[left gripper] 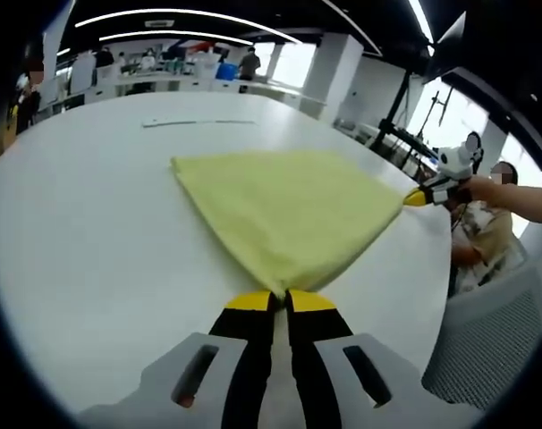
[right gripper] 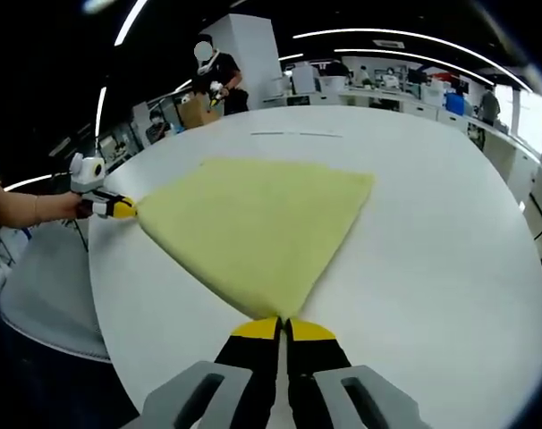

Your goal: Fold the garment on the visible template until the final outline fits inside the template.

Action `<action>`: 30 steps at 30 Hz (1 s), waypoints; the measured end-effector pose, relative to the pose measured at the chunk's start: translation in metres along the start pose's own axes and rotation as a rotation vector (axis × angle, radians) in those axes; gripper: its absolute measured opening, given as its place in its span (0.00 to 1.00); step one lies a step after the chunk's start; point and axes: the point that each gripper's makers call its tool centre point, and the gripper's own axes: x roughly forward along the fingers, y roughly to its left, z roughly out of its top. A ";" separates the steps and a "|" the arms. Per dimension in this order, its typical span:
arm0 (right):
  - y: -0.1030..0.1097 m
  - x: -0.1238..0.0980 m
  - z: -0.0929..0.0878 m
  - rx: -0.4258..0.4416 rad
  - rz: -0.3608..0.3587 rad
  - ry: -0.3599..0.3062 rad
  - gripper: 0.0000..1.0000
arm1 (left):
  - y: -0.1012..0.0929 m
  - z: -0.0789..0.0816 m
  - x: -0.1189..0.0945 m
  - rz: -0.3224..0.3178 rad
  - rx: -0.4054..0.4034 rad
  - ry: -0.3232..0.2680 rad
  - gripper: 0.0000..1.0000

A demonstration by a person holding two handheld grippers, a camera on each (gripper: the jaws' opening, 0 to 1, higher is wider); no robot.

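You cannot make out any template outline under the yellow garment (left gripper: 284, 214), and the pinched corners are hidden between the closed jaws. Your left tool (left gripper: 281, 301) grips the garment's near corner in the left gripper view, your right tool (right gripper: 281, 329) clamps another corner, and the cloth lies spread on the white surface (left gripper: 92, 223) between them.

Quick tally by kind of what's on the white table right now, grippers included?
Yellow garment: 1
Grippers: 2, the left gripper and the right gripper, each shut on a corner of the garment
White table: 1
Total: 4
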 end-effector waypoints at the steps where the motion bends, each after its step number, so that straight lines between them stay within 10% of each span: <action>1: 0.000 0.000 0.000 0.011 -0.002 -0.004 0.00 | 0.001 0.000 0.000 0.003 -0.001 0.001 0.04; 13: 0.000 -0.004 0.004 0.057 -0.031 -0.032 0.05 | 0.007 0.005 -0.009 0.054 -0.041 -0.052 0.16; 30: 0.024 -0.025 0.033 0.015 -0.024 -0.133 0.72 | -0.002 0.031 -0.031 0.112 0.019 -0.134 0.68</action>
